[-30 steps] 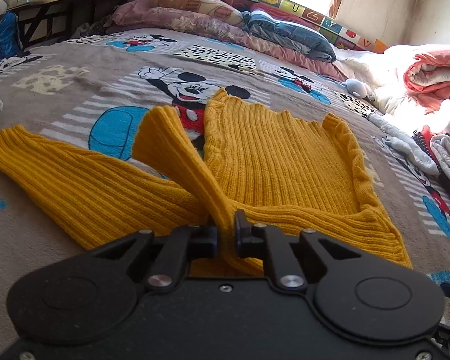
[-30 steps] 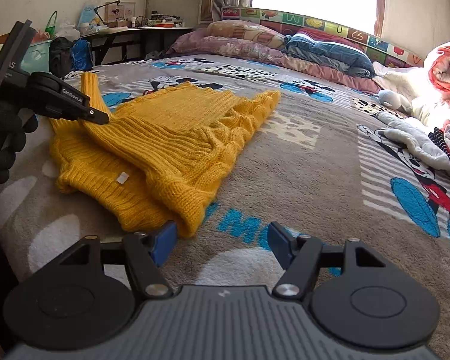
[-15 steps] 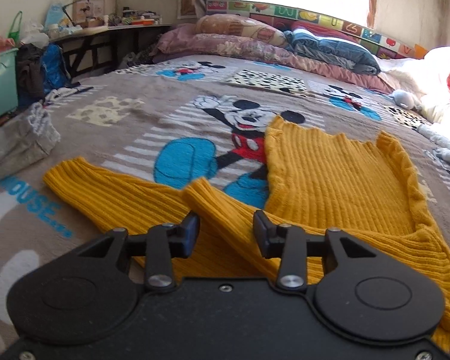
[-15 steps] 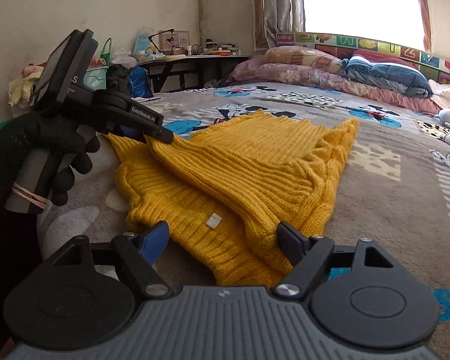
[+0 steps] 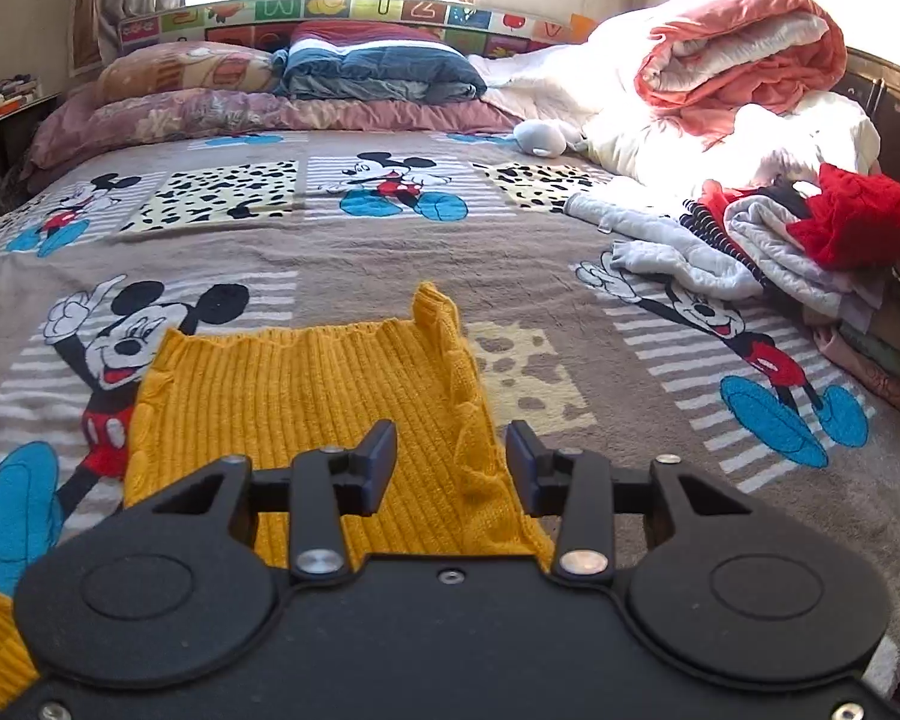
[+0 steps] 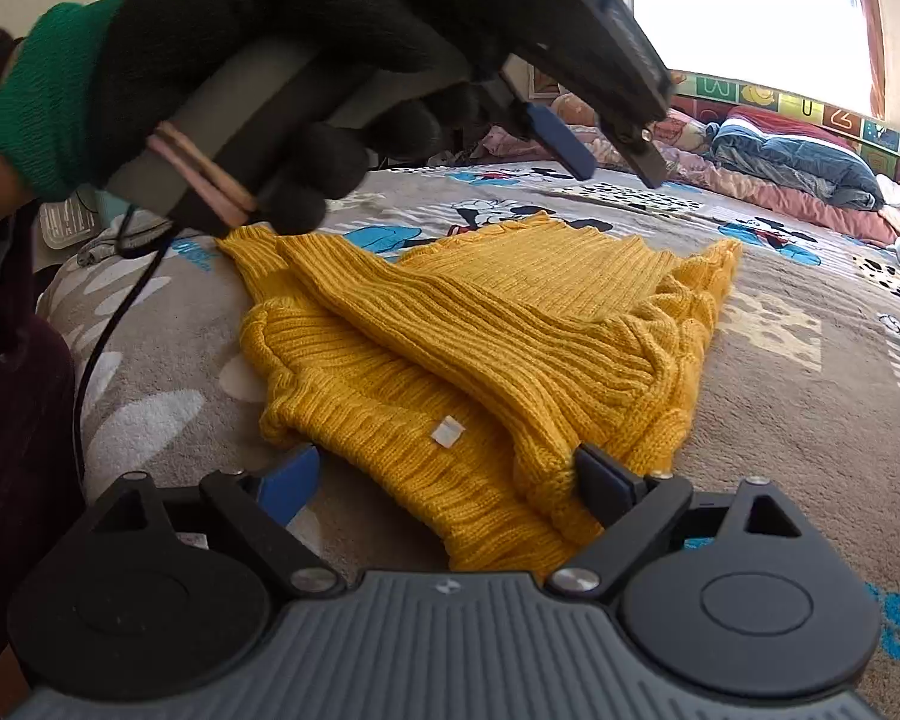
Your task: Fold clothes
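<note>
Now the sleeve-folding step is judged to be finished and the body fold is being set up. The yellow ribbed sweater [image 6: 486, 360] lies on the Mickey Mouse blanket [image 6: 780, 396], at the blanket's near edge, with one sleeve [image 6: 450, 324] laid diagonally across its body and a small white label [image 6: 448, 433] showing beside that sleeve. The right gripper [image 6: 444, 480] is held low at the sweater's near end with its jaws spread wide around the bunched knit; the right pad [image 6: 600, 477] touches the fabric, but no squeeze is seen, so nothing is gripped. The left gripper [image 5: 450, 459] is carried in a black-gloved hand [image 6: 258, 60] above the sweater, its jaws partly parted and empty. A heap of unfolded clothes [image 5: 810, 240] is seen well apart from the sweater, at the blanket's far side. The next move is judged to call for both claws to be closed on the sweater's near end, at its two corners, so that this end can be lifted and laid over the far hem; thick, stretchy knit will need a full bite to be held. Compared with a second ago, the sleeve that was pinched in the left gripper has been let go and left folded on the body, the left jaws have just been opening with nothing between them, and the right jaws have just been opening around the sweater's near end.
</note>
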Available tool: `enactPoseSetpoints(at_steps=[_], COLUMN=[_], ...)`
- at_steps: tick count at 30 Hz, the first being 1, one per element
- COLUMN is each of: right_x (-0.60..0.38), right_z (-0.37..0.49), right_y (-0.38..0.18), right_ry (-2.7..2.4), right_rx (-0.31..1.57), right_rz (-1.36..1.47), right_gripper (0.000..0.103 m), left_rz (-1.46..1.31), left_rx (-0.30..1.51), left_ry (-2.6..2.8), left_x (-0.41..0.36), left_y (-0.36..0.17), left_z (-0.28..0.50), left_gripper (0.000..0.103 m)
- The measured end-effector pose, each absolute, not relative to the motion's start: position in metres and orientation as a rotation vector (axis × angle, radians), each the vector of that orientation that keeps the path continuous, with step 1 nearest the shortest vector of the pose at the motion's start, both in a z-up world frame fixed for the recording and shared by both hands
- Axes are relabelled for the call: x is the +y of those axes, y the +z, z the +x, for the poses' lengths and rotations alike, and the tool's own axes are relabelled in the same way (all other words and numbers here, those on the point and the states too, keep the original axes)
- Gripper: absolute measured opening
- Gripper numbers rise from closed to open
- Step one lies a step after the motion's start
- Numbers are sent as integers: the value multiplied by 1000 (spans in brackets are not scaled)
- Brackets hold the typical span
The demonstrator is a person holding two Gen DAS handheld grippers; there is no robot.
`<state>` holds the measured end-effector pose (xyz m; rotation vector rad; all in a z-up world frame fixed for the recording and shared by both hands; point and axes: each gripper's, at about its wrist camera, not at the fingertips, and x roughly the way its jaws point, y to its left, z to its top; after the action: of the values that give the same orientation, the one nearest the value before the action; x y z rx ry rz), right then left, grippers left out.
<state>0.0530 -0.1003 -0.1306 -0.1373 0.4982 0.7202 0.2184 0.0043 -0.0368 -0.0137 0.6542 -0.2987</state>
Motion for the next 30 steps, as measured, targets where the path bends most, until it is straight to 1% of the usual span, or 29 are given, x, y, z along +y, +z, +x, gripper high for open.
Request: enactPoseSetpoints(at_steps=[2,7,13,15,16,20,24,26,27,28,29,30], right_x=[-101,-100,-100,-100,-100,-102,-101,-101,-102,-101,-101,-101], right_z=[53,57,59,59,60,64,65,66,67,67,67,67], right_y=[-130,-131,-131,-131,-131,-131,-130,-130,-130,-131,-131,-131], right_ry=[722,726,734,738,741,746,747,749,750,751,752,752], right_rx=[501,505,512,516,518,527,531,534,536,536,537,537], right_rz=[-133,-127,-121,-117,-113,-97,-98,-96,-95,-97,-100,-102], right_gripper=[91,92,94,95,95,95,95,95,96,96,97,97], left_rz=[-44,-12,-16,20,27,-33,-143,-256,-237,-214,-169,-147], left_rx=[698,760,852,865,861,820,838,846,856,866,861,858], left_ry=[-307,-269,-274,-272,-265,-250,-227,-239,-236,-233,-225,-218], left_x=[-2,-18,-33,-37,-35,-13,8,19,17,14,10,8], left_y=[-42,-50,-68,-78,-80,-84,-102,-107,-109,-112,-112,-111], left_z=[249,312,368,378,380,378,383,386,388,390,391,392], left_gripper=[39,38,37,24,5,6,6,6,7,10,17,17])
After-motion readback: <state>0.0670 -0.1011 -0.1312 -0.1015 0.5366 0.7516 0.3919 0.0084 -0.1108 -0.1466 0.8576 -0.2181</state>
